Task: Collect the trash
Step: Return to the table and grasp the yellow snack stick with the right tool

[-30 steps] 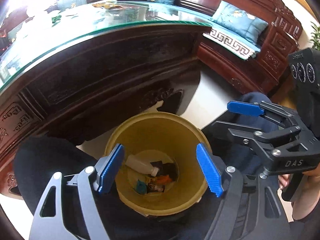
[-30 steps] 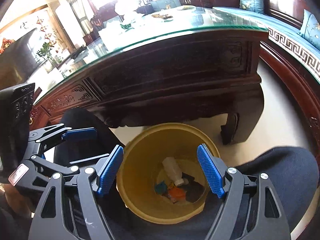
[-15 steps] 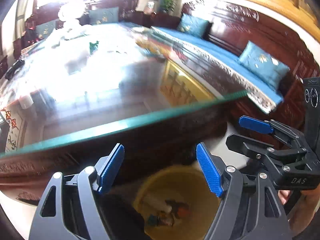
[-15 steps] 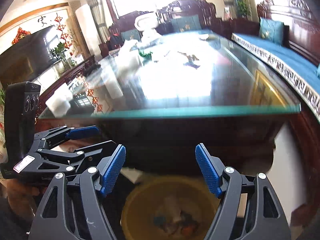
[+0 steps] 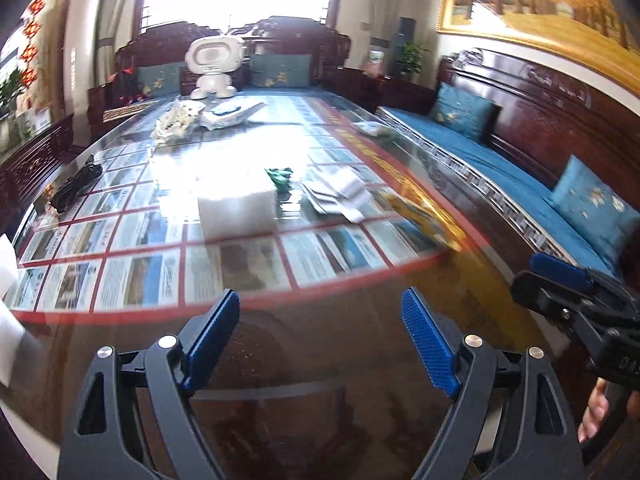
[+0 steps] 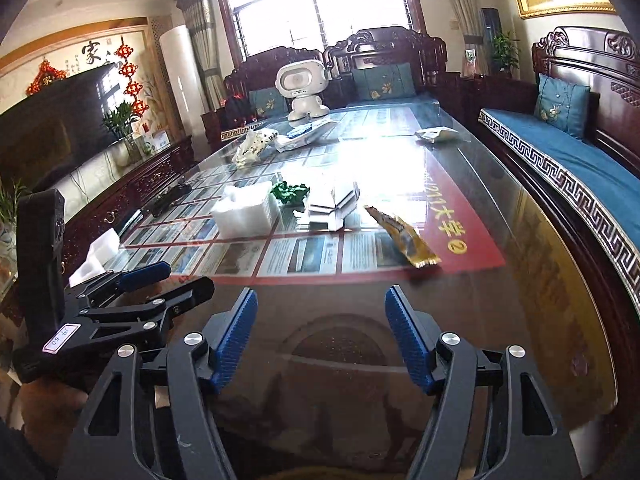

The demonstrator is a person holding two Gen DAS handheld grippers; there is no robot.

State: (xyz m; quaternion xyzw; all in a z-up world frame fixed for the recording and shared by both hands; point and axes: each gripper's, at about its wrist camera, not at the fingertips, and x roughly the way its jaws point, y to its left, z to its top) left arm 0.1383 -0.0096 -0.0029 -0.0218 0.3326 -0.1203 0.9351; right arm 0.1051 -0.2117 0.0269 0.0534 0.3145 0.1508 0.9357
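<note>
Left gripper and right gripper — both spread wide, holding nothing. Crinkled gold foil wrapper lay on the glass-topped table ahead of the right gripper, slightly right; crumpled green wrapper farther ahead — beside a white foam block.

A shiny glass top is laid over dark carved wood. The gold wrapper looks like crinkly foil.

Glass-topped table: gold wrapper, green wrapper, tissue pack.
</note>
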